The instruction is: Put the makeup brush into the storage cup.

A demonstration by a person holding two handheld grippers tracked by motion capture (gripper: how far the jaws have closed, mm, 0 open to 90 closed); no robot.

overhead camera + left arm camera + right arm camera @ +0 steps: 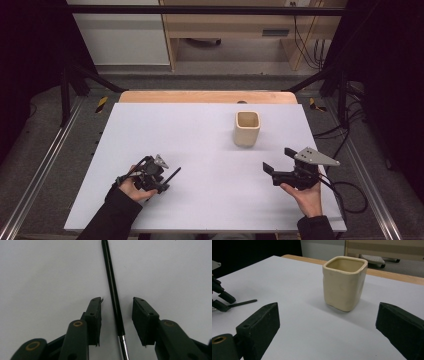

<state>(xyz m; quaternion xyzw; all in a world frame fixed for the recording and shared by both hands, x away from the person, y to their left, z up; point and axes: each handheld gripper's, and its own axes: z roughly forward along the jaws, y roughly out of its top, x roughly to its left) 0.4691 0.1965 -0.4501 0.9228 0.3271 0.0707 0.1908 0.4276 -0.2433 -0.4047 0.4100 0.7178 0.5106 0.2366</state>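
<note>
**Two jaws astride a thin black rod**

One relation decides the coming grasp: the rod [113, 293] lies flat on the white table [200, 135], running straight out between the parted jaws of the left gripper [117, 315], its long axis along the gripper's own line of sight. The jaws stand apart on either side of it without touching, so the left gripper is released, holding nothing. In the high view the left gripper [150, 176] sits near the table's front-left part, with the rod [172, 175] poking out toward the middle. This hand is plainly the nearer one.

The rod looks slim, black and glossy, turning to bare metal at the end closest to the camera; likely a pen or small tool, I judge.

Further right, a cream square-sided cup [247, 128] stands upright toward the back-right part, open and apparently empty. The right gripper [280, 170] rests near the front-right edge, jaws spread wide, released, facing the cup [344, 283] from well apart.
</note>
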